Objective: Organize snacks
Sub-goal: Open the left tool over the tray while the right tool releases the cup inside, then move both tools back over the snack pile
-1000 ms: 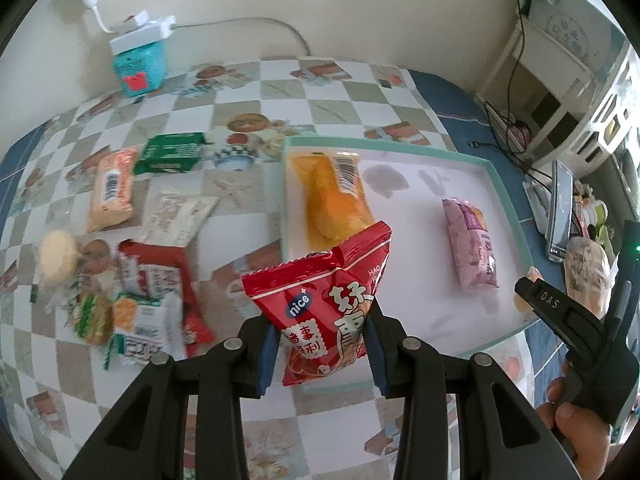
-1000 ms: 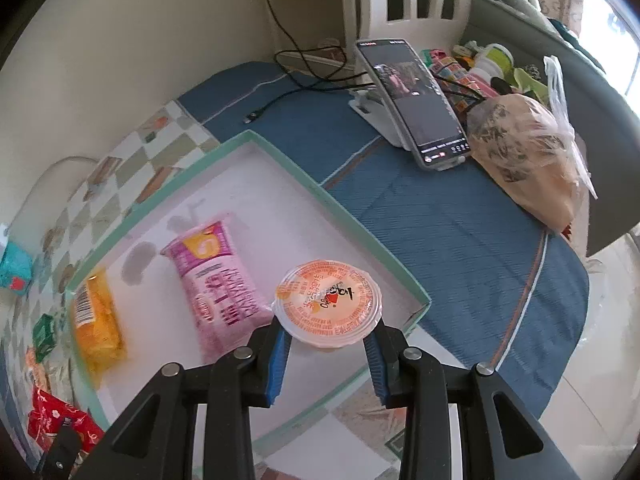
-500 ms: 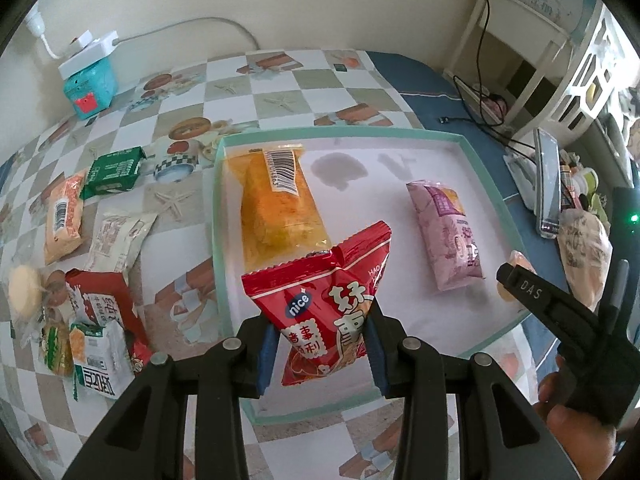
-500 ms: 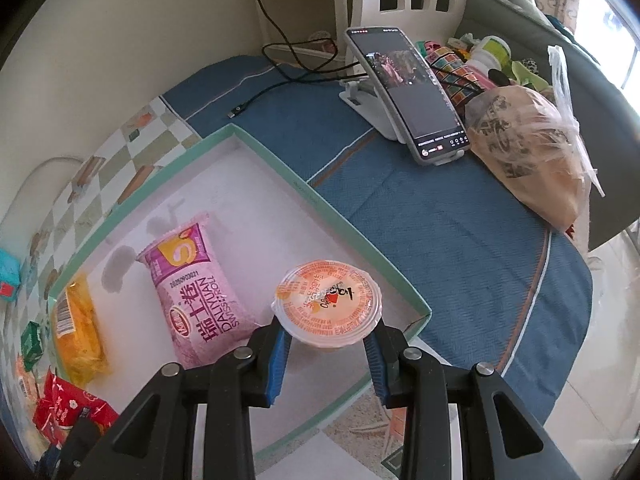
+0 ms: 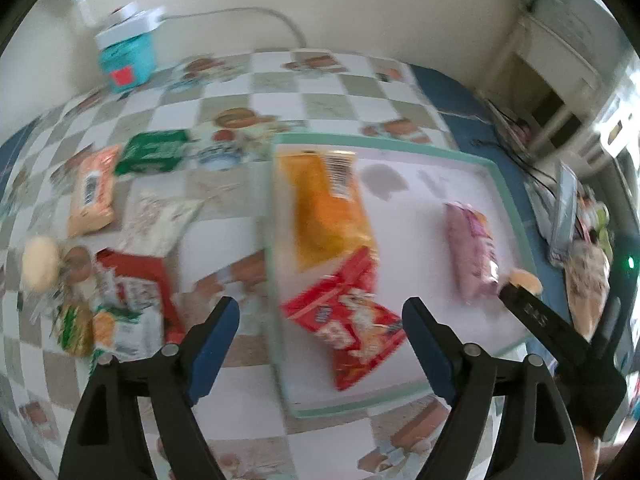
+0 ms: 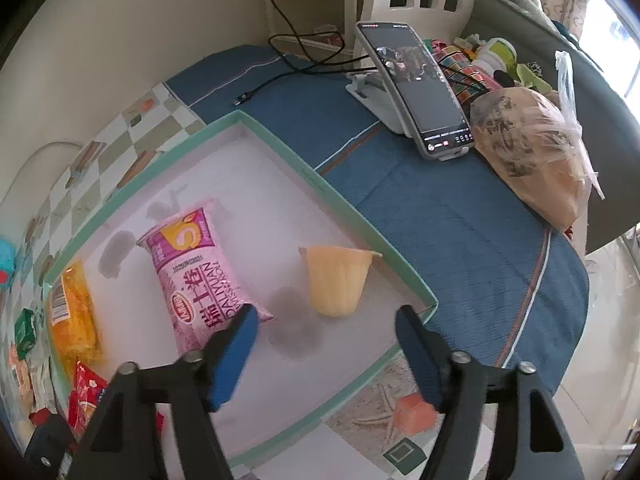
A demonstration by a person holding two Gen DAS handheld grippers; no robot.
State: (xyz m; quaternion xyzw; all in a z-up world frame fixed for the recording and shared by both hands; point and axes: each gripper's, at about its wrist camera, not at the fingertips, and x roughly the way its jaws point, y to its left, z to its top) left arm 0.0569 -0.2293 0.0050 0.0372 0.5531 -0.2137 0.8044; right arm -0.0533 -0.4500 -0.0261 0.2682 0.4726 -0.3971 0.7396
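Observation:
A teal-rimmed white tray [image 5: 380, 142] holds an orange packet [image 5: 324, 208], a pink packet [image 5: 472, 248] and a red packet [image 5: 348, 324]. My left gripper [image 5: 320, 312] hangs above the tray's near left corner. Its jaws are opening and the red packet lies loose below them, touched by neither pad. In the right wrist view, a yellow jelly cup [image 6: 336, 280] lies tipped by the tray's right rim [image 6: 332, 196], next to the pink packet [image 6: 200, 272]. The jaws of my right gripper [image 6: 326, 316] are opening just short of the cup and hold nothing.
Several loose snacks lie on the checkered cloth left of the tray: a green packet [image 5: 154, 152], a pale orange one [image 5: 92, 196], a white one [image 5: 160, 216] and a red one [image 5: 132, 280]. A phone on a stand [image 6: 420, 92] and a plastic bag [image 6: 532, 160] stand right of the tray.
Both grippers have gone from shut to wide apart. The red packet dropped from the left one into the tray, and the jelly cup dropped from the right one and tipped over.

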